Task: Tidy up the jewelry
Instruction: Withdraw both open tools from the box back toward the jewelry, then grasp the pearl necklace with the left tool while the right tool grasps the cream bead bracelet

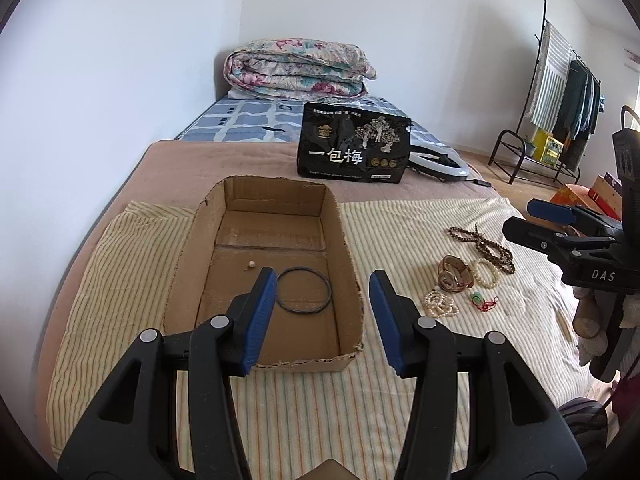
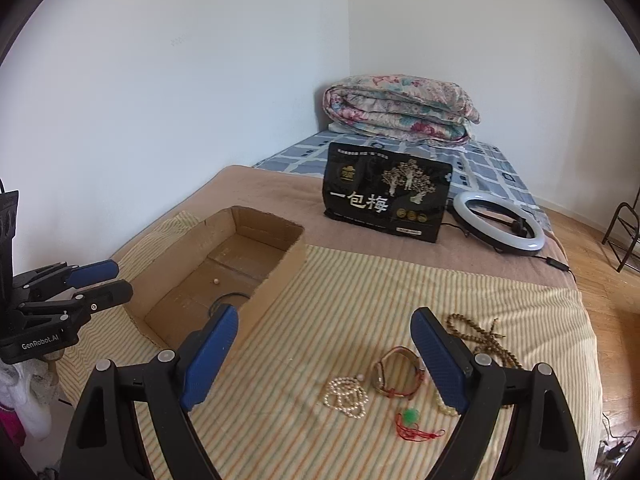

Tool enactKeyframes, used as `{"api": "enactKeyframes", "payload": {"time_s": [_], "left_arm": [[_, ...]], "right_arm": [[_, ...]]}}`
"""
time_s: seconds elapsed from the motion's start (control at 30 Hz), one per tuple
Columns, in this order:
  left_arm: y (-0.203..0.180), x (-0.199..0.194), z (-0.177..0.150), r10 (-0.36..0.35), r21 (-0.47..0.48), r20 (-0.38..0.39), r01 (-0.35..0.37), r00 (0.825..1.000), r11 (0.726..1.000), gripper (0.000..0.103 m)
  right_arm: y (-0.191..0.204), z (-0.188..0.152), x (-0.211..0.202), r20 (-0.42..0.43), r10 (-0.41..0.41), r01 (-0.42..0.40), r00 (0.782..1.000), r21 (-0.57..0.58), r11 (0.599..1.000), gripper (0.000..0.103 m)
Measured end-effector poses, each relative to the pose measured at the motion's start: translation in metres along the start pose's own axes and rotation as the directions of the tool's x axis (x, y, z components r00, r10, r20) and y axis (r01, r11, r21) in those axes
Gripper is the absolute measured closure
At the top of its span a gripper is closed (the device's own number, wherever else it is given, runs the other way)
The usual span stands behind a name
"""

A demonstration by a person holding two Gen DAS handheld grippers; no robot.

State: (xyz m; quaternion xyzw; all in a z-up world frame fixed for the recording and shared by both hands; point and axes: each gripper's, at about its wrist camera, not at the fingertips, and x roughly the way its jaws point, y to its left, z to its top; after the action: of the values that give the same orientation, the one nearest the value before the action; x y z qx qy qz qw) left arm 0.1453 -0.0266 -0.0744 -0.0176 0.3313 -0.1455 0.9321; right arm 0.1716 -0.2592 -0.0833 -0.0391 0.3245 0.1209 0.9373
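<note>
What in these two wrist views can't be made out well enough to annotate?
- Cream bead bracelet, right wrist view: mostly hidden behind the right gripper.
- Black ring in the cardboard box, right wrist view: partly hidden by the box wall and gripper.
- Small bead in the box, both views: too small to identify.
- Watch dial: too small to read.

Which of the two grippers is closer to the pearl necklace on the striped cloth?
Right. The right gripper hangs open just over the pearl necklace; the left gripper is off at the cardboard box, beside the jewelry pile.
</note>
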Motion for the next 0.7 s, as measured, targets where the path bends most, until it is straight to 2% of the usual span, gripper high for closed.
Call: {"api": "enactKeyframes", "payload": {"time_s": [0.23, 0.7], "left_arm": [[-0.039, 0.005, 0.0, -0.068, 0.06, -0.01, 0.068, 0.998, 0.996, 0.054], [-0.103, 0.04, -0.01, -0.164, 0.126, -0.09, 0.175, 0.982, 0.977, 0.054]], "right_arm": [[-0.042, -0.014, -0.015, -0.009, -0.071, 0.071, 0.997, 0.053, 0.996, 0.013], [-0.12, -0.048, -0.025, -0.073, -0.187, 0.196, 0.98, 0.143, 0.97, 0.013]]}}
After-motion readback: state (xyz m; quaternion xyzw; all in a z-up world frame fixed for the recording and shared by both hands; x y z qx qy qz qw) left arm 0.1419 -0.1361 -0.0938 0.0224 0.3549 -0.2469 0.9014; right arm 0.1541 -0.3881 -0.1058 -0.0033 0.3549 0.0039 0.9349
